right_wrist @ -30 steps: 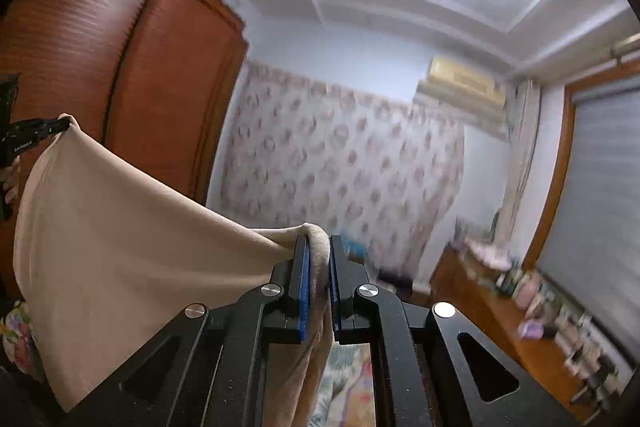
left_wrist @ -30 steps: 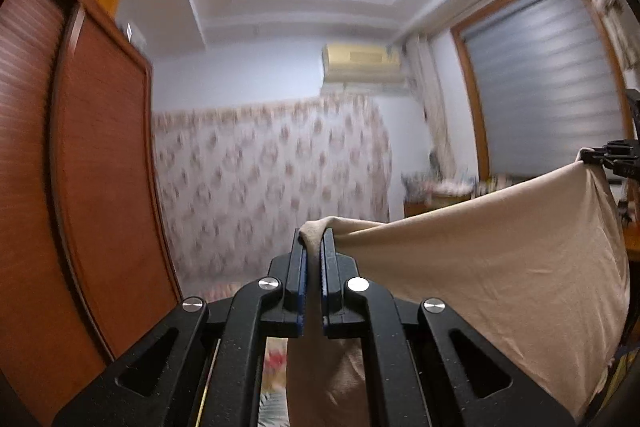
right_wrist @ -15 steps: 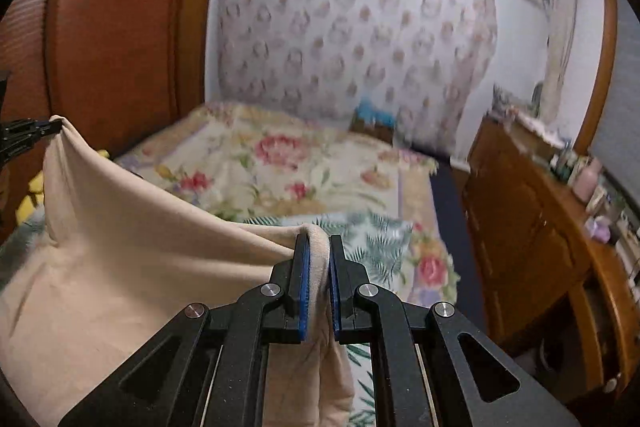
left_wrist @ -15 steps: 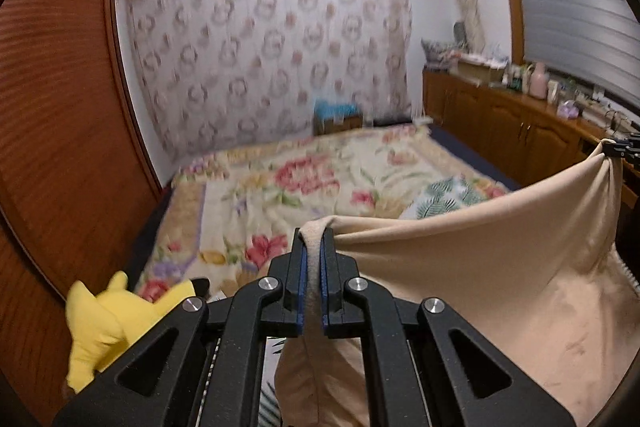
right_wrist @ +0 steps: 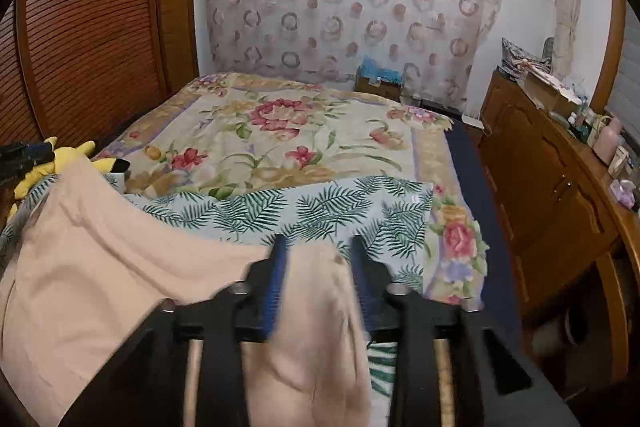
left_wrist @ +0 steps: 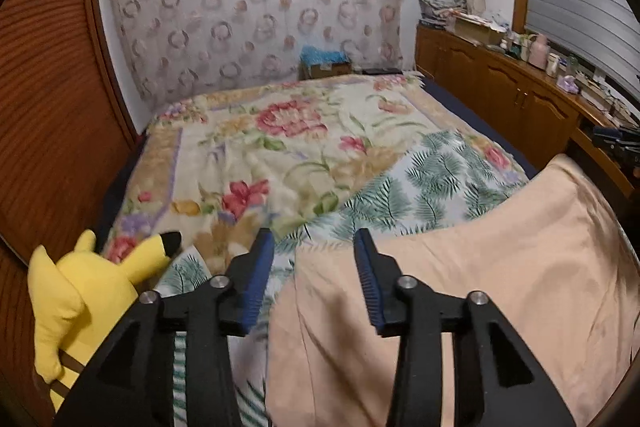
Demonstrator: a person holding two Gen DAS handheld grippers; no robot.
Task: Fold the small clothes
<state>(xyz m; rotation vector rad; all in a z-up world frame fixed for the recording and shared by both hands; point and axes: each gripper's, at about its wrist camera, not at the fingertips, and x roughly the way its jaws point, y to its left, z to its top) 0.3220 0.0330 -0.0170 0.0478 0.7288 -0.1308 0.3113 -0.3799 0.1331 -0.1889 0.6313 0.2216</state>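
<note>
Spread over the bed (left_wrist: 288,147), the peach garment (left_wrist: 500,267) is laid out — both grippers, left (left_wrist: 315,247) and right (right_wrist: 318,251), have just been opening, fingers apart. Cloth seemingly lies loose between them; next comes regrasping an edge to fold.

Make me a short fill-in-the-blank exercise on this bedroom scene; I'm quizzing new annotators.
1. The peach cloth lies on the ____.
2. The left gripper and right gripper, jaws just opening, are both ____.
3. The toy by the left gripper is coloured ____.
4. The sheet beyond the peach cloth is printed with green ____.

Missing words: bed; open; yellow; leaves
</note>
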